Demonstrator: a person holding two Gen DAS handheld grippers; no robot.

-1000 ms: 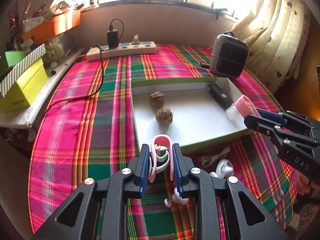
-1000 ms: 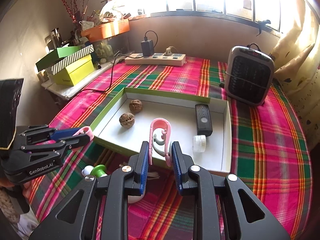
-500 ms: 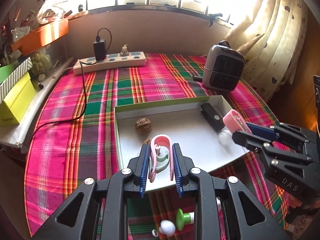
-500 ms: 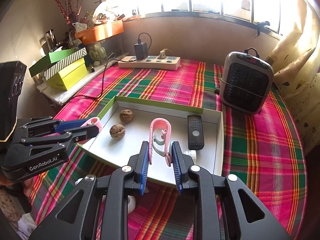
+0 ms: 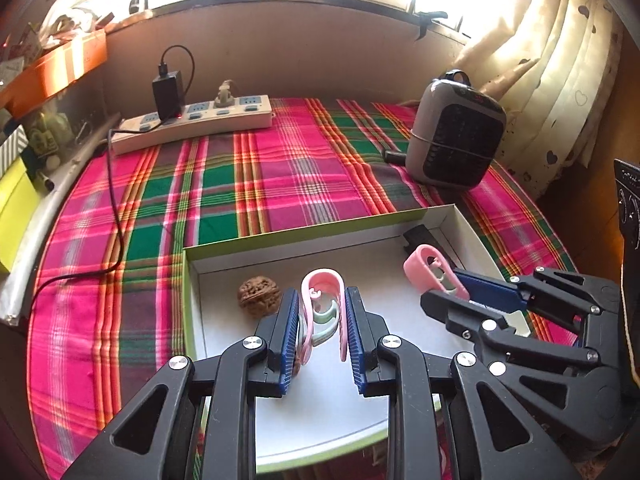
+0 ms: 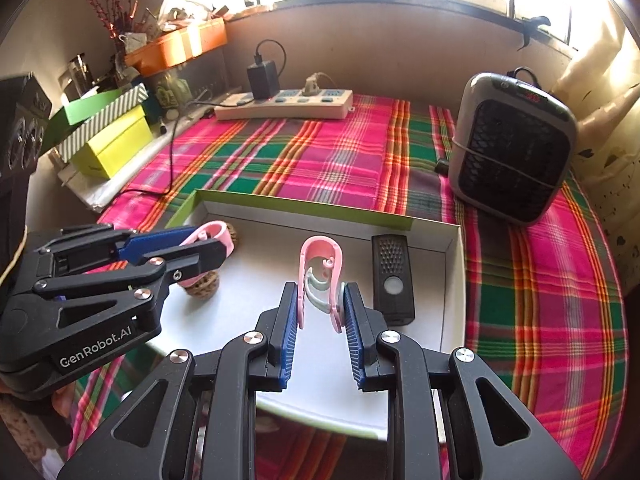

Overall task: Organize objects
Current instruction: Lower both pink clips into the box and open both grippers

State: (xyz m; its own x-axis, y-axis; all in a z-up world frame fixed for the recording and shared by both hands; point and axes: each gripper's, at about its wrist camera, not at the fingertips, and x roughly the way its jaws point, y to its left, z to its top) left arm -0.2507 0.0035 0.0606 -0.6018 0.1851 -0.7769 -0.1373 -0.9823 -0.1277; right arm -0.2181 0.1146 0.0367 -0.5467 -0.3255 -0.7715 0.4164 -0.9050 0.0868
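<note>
My left gripper point(image 5: 322, 300) is shut on a pink clip point(image 5: 324, 278) with a pale green inner piece, held upright over the white box point(image 5: 304, 236) with green sides. My right gripper point(image 6: 320, 292) is shut on a second pink clip point(image 6: 320, 248) of the same kind, over the same box. Each gripper shows in the other's view: the right one point(image 5: 440, 288) at the right, the left one point(image 6: 208, 246) at the left. In the box lie a walnut point(image 5: 258, 298), a second walnut point(image 6: 204, 286) partly under the left gripper, and a black remote point(image 6: 392, 276).
A plaid cloth point(image 5: 280, 168) covers the table. A grey heater point(image 6: 512, 156) stands at the back right and a power strip point(image 5: 192, 122) with a black charger at the back. A yellow box point(image 6: 112, 146) and an orange tray point(image 6: 176, 44) sit left; a curtain point(image 5: 540, 60) hangs right.
Both grippers have moved forward with their clips, from the box's near edge to above its floor. The small toys on the cloth in front of the box have dropped out of view.
</note>
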